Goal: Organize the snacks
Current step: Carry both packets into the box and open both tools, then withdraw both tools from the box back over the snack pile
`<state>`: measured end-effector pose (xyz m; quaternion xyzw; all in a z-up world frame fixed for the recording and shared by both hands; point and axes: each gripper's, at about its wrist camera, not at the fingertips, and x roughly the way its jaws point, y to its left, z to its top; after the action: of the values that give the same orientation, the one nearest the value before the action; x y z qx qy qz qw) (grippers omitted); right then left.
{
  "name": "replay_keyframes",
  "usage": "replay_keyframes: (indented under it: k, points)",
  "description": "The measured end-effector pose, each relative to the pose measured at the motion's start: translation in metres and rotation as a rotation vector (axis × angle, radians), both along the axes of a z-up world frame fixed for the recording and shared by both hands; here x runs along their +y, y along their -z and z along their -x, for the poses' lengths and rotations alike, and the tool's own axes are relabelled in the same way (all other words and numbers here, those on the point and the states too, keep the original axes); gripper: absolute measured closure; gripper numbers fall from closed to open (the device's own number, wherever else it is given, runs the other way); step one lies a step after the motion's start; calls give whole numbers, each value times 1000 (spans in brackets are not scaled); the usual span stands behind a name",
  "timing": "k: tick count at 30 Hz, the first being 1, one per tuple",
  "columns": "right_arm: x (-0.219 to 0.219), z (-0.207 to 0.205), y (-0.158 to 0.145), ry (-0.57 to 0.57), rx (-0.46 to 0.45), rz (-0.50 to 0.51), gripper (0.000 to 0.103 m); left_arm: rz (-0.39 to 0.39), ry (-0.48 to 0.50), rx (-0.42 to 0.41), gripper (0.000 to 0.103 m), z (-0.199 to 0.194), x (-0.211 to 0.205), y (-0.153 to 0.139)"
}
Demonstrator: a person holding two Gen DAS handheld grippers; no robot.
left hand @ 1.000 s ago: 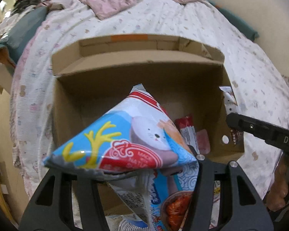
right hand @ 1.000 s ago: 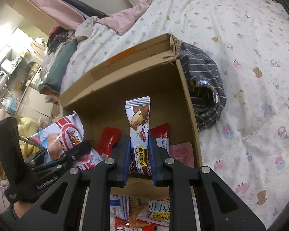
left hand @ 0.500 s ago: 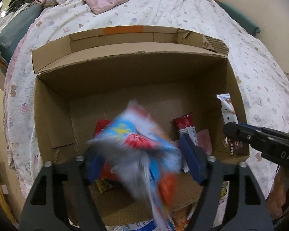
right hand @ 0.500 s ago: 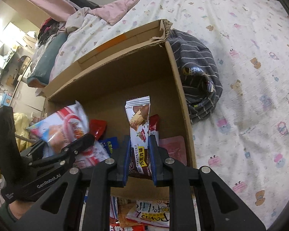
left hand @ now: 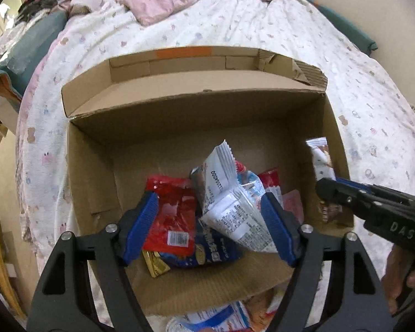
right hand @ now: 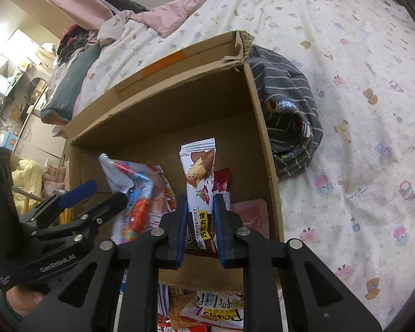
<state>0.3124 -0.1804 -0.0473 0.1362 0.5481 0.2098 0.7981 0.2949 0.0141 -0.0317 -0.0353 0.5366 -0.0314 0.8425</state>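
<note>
Cardboard box (left hand: pixel 196 127) below wide left gripper (left hand: pixel 210 227); right gripper (right hand: pixel 197 229) clamps chocolate wafer bar (right hand: pixel 199 177).

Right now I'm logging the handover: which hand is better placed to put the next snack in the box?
Right. Its fingers grip the chocolate wafer bar over the cardboard box; the left gripper is open and empty.

a home bedroom: a bed (right hand: pixel 345 55) with a printed sheet, a pink blanket (left hand: pixel 157 2), and heaped clothes (right hand: pixel 74 38).
</note>
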Motion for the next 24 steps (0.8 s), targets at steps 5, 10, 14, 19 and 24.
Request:
replay_keyframes:
  k: [5, 10, 14, 19, 24]
  points:
    - [-3, 1, -4, 7, -15, -9, 81, 59, -52, -51, 29, 5, 21, -12]
    - [-5, 0, -10, 7, -32, -31, 80, 86, -133, -38, 29, 9, 44, -11]
    - [-8, 1, -15, 36, -37, -64, 25, 30, -93, -13, 29, 11, 38, -8]
    - [-10, 6, -23, 45, -76, -67, 25, 115, -94, -32, 29, 19, 41, -13]
    - [-20, 15, -29, 78, -82, -102, 24, 94, -124, -76, 0, 31, 49, -24]
